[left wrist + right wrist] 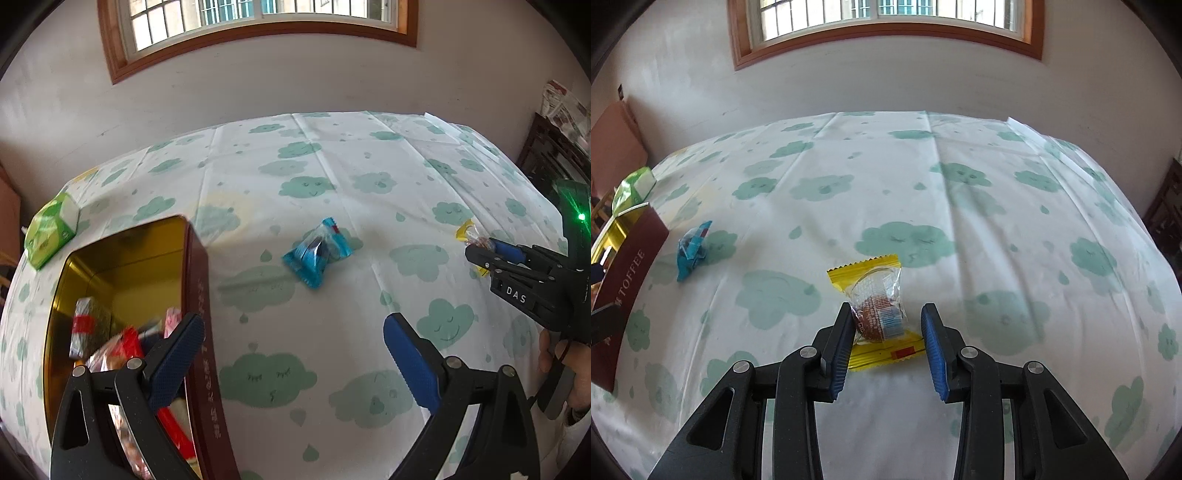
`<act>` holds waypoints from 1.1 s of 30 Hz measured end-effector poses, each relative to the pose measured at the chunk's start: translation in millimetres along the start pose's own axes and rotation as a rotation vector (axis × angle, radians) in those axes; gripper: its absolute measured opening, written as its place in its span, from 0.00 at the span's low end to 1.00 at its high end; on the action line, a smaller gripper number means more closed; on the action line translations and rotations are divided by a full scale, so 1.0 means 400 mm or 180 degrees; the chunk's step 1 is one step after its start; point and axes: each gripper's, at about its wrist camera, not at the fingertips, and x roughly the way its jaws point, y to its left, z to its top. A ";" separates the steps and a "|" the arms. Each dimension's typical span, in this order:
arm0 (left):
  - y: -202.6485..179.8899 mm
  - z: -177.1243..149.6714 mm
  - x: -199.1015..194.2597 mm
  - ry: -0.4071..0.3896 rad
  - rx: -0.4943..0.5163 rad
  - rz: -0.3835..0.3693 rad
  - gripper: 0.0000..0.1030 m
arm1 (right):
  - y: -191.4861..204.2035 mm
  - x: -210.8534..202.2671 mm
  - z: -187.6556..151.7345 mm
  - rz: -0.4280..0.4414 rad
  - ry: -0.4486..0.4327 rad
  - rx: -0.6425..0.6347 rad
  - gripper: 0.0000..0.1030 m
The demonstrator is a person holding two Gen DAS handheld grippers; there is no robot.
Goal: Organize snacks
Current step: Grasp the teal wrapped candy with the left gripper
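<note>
A yellow-wrapped cake snack (875, 314) sits between the fingers of my right gripper (887, 310), which is shut on it over the cloud-print tablecloth. In the left wrist view that gripper (476, 251) comes in from the right edge, with the yellow wrapper (464, 232) at its tip. My left gripper (293, 350) is open and holds nothing; its left finger hangs over the open dark red tin (195, 295), which holds several wrapped snacks. A blue-wrapped snack (317, 254) lies on the cloth just right of the tin (628, 273) and is also seen in the right wrist view (692, 247).
A green packet (51, 229) lies at the table's far left corner behind the tin. A hand (554, 354) grips the right tool's handle at the right edge. The table's far edge meets a wall under a window. Dark furniture (554, 147) stands at the right.
</note>
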 end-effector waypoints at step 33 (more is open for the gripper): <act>-0.029 0.132 0.226 0.0530 0.0076 -0.0269 0.53 | -0.016 -0.007 -0.004 0.0111 -0.0016 0.0112 0.37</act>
